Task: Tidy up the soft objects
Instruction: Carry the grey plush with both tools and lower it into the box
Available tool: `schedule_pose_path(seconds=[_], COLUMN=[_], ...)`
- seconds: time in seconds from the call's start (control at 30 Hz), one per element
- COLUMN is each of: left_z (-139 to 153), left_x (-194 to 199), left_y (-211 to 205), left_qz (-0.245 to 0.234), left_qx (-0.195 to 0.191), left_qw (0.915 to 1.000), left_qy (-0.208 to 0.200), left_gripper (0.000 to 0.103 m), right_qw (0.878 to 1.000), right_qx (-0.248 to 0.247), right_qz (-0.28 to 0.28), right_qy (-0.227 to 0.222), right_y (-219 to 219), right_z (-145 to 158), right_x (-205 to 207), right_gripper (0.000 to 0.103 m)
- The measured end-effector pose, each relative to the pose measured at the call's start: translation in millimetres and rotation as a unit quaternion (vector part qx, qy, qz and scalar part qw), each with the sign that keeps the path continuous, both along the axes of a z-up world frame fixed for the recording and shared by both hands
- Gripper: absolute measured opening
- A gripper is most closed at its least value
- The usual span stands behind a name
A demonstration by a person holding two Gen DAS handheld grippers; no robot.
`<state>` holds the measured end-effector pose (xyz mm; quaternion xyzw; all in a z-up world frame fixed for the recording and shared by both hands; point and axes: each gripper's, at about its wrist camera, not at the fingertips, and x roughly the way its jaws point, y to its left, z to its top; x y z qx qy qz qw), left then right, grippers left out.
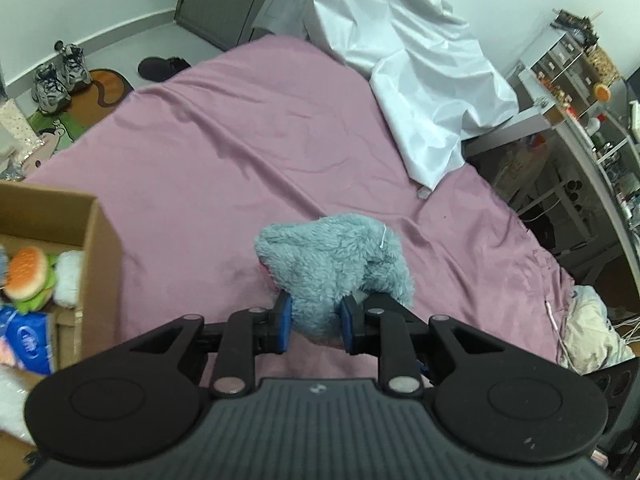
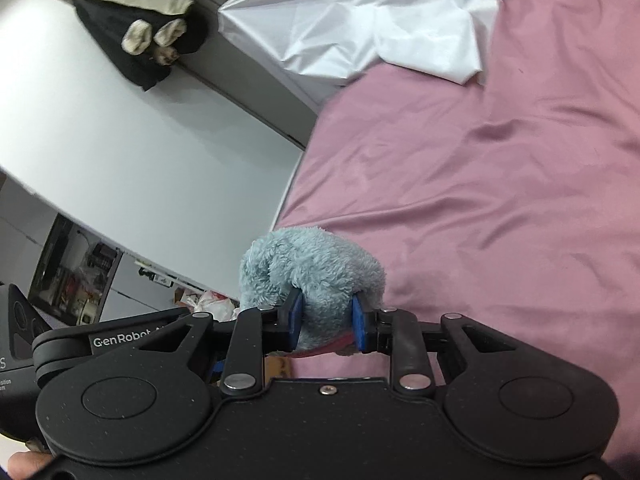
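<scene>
My left gripper (image 1: 316,322): clamped on the blue-grey plush toy (image 1: 340,264), held above the pink bed (image 1: 240,152).
My right gripper (image 2: 327,322): pinching the same plush.
Cardboard box (image 1: 100,248): left, holding a burger plush (image 1: 28,276).

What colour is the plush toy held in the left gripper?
Pale blue-grey, with a little pink underneath; the plush toy shows best in the left wrist view.
</scene>
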<state>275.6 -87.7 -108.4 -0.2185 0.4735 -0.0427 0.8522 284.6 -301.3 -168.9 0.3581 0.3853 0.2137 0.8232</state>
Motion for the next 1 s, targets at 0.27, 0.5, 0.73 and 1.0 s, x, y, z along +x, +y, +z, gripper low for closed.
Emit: schedule_pose_path(seconds=[0.27,0.5,0.73,1.0], left_z=[29.2,42.3,49.9,41.6], left_x=[-37.3,-64.5,-83.6,-100.7], left_y=[31.5,65.7,99.4,141.6], left_qz=[0.025,0.046,0.061,0.082], left_qx=[-0.009,-0.027,-0.04,-0.065], left_qw=[0.9993,0.9977,0.9959,0.9933], left_qy=[-0.027,-0.042,-0.054,-0.049], left_gripper=[0.023,0.023,0.023,0.023], right_qw=[0.999,0.998,0.995,0.992], right_qx=[-0.011,-0.025,-0.044,-0.072], right_qz=[0.022,0.045,0.062,0.083], right_qy=[-0.027,-0.046,-0.061,-0.063], right_y=[28.5,58.4,91.3,130.6], right_z=[33.1,53.7,67.5,71.3], right_x=[-24.5,-39.6,-52.4,-62.6], right_gripper=[0.026,0.026,0.027,0.029])
